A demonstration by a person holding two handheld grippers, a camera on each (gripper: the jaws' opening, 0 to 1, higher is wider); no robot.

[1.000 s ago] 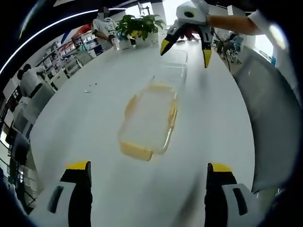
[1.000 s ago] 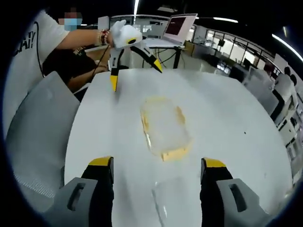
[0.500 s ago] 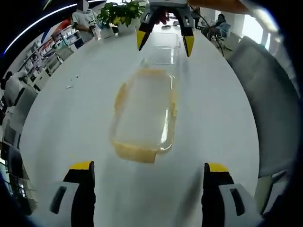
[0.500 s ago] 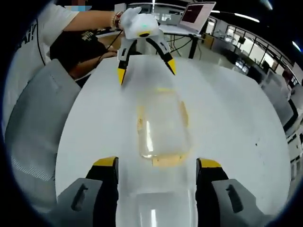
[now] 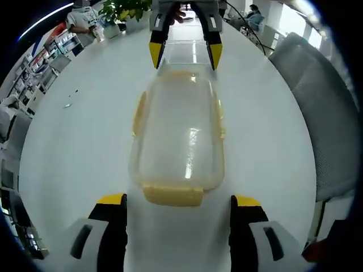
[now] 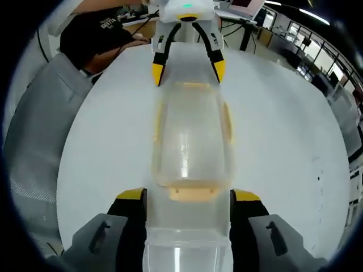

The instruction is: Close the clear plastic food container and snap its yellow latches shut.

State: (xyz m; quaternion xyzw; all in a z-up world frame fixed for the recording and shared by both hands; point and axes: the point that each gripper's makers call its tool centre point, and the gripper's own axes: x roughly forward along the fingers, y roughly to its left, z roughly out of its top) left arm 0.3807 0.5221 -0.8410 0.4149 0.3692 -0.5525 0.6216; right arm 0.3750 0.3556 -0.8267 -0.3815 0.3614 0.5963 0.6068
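Lid: clear plastic lid with yellow latches [image 5: 177, 136] is lying on the white table [image 5: 79, 141], apart from the clear plastic container base [image 6: 184, 249].
Left gripper [image 5: 177, 212]: gaping wide, empty, straddling the lid's near latch.
Right gripper [image 6: 184, 211]: spread around the base, contact unclear.
Progress: closing and latching are remaining.

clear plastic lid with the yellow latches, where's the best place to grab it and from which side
Probably by its short ends. The clear plastic lid with yellow latches lies flat on the white table, long and narrow. The left gripper straddles the near end latch; the right gripper faces the opposite end, jaws open.
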